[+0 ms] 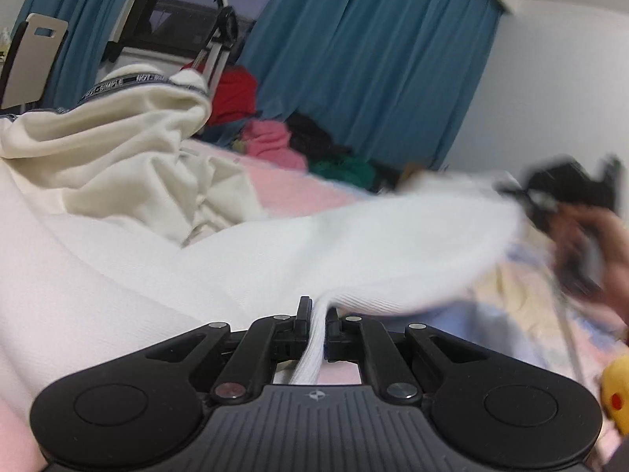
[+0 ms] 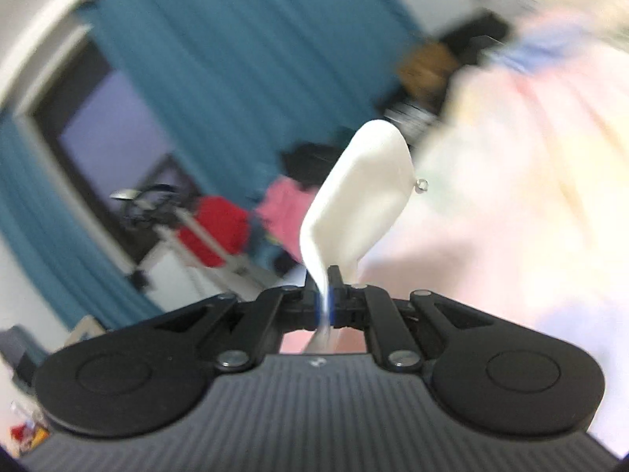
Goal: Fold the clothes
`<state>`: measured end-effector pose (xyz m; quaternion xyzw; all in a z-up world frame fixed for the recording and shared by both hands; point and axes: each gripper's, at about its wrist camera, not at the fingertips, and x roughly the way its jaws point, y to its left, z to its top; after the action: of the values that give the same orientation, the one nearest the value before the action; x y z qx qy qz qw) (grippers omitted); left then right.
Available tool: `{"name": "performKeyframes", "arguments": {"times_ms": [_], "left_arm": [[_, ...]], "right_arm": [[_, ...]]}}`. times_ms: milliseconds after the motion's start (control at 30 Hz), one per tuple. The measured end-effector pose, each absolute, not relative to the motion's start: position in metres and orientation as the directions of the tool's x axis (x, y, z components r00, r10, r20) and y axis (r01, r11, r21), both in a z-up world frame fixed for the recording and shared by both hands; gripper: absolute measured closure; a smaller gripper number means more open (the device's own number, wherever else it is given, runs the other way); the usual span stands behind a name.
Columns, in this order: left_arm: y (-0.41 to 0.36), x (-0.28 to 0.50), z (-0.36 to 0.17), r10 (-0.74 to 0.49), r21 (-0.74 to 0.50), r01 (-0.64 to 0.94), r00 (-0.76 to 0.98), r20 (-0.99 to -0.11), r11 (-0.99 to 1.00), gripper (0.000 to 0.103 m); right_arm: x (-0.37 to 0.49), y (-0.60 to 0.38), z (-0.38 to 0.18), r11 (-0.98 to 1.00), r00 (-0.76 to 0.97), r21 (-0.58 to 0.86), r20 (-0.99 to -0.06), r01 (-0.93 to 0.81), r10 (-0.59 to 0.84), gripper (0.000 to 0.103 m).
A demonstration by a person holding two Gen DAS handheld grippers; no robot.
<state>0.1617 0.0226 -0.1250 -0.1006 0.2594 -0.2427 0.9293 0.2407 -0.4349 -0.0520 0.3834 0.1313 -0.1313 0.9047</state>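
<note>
Both tools, left tool [image 1: 317, 320] and right tool [image 2: 324, 295], pinch white garment [image 1: 354, 244]; waistband lettering unreadable

Teal curtains [image 1: 354, 63] hung beside dark window [image 1: 196, 11]. Pink bedcover [image 1: 298, 192] below. Pale chair back [image 1: 33, 59] at left. Yellow object [image 1: 615, 397] at right edge.
</note>
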Motion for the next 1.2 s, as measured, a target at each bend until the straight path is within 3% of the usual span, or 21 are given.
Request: {"name": "performKeyframes", "arguments": {"times_ms": [133,300,433,467,567,600,767,833,900,1133,1200], "left_arm": [[0.016,0.158,-0.126,-0.468,-0.266,0.386,0.747,-0.472,0.884,0.097],[0.011,0.148,-0.125,-0.433,-0.234,0.365,0.756,-0.490,0.901,0.096],[0.006,0.137,-0.125,-0.402,-0.195,0.353,0.772,-0.492,0.915,0.095],[0.006,0.136,-0.126,-0.396,-0.191,0.348,0.773,-0.495,0.918,0.095],[0.007,0.138,-0.129,-0.389,-0.190,0.340,0.773,-0.501,0.921,0.094],[0.007,0.138,-0.130,-0.387,-0.189,0.338,0.773,-0.503,0.922,0.094],[0.007,0.138,-0.129,-0.384,-0.199,0.329,0.772,-0.507,0.923,0.094],[0.008,0.139,-0.128,-0.386,-0.213,0.322,0.771,-0.507,0.923,0.094],[0.008,0.139,-0.127,-0.388,-0.218,0.321,0.769,-0.507,0.922,0.094],[0.005,0.133,-0.120,-0.430,-0.210,0.375,0.763,-0.484,0.903,0.091],[0.002,0.131,-0.116,-0.445,-0.199,0.401,0.748,-0.493,0.894,0.087]], "right_arm": [[0.224,-0.470,-0.094,0.562,0.816,0.653,-0.574,0.507,-0.069,0.094],[0.203,-0.502,-0.137,0.288,0.828,0.807,-0.556,0.516,0.072,0.090],[0.201,-0.512,-0.154,0.230,0.848,0.837,-0.524,0.497,0.074,0.089],[0.201,-0.514,-0.158,0.216,0.853,0.844,-0.516,0.491,0.075,0.087],[0.208,-0.513,-0.168,0.179,0.846,0.839,-0.530,0.514,0.053,0.060],[0.211,-0.514,-0.172,0.163,0.847,0.841,-0.530,0.516,0.050,0.056],[0.222,-0.524,-0.177,0.233,0.867,0.849,-0.496,0.474,0.044,0.059],[0.225,-0.527,-0.172,0.280,0.863,0.830,-0.506,0.482,0.016,0.068],[0.228,-0.529,-0.167,0.324,0.848,0.799,-0.530,0.507,-0.020,0.092],[0.188,-0.536,-0.135,0.392,0.885,0.794,-0.405,0.465,-0.230,0.097],[0.182,-0.538,-0.134,0.412,0.869,0.766,-0.412,0.494,-0.275,0.097]]}}
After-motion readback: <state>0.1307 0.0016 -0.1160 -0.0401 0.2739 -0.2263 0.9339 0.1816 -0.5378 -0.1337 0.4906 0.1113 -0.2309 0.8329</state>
